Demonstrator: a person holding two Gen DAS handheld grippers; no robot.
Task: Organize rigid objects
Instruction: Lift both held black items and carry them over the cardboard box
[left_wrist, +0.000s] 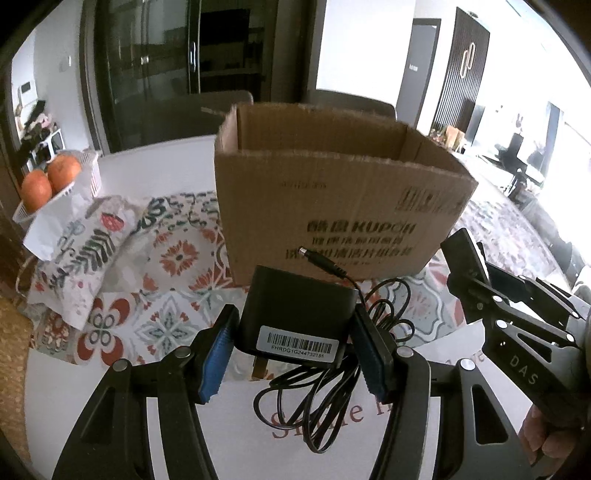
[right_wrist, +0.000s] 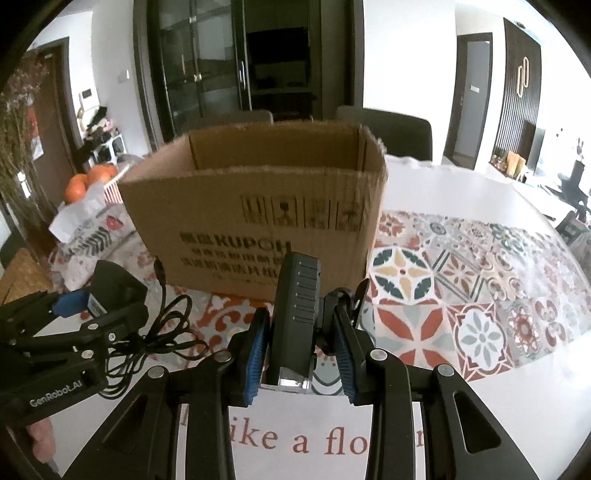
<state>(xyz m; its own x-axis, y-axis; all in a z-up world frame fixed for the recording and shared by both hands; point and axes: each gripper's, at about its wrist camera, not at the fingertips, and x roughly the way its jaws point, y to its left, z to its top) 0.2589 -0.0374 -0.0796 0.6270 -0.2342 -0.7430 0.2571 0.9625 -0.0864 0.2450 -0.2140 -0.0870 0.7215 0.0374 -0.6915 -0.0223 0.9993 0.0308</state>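
Observation:
My left gripper (left_wrist: 295, 319) is shut on a black power adapter (left_wrist: 291, 291) with a barcode label, held above the table. The adapter's thin black cable (left_wrist: 314, 398) hangs in loops below it, and the round plug tip sticks up toward the box. My right gripper (right_wrist: 301, 314) is shut on a slim black device (right_wrist: 299, 288) with ridged side and a clear lower end. An open cardboard box (left_wrist: 332, 192) stands just beyond both grippers, its inside mostly hidden. In the right wrist view the box (right_wrist: 258, 206) is straight ahead, and the left gripper (right_wrist: 96, 299) is at the left.
A patterned cloth (right_wrist: 443, 280) covers the white table. White paper with red lettering (right_wrist: 303, 439) lies under the grippers. A white basket (left_wrist: 90, 173) with oranges and a crumpled paper stand at the left. Chairs and a dark cabinet are behind the table.

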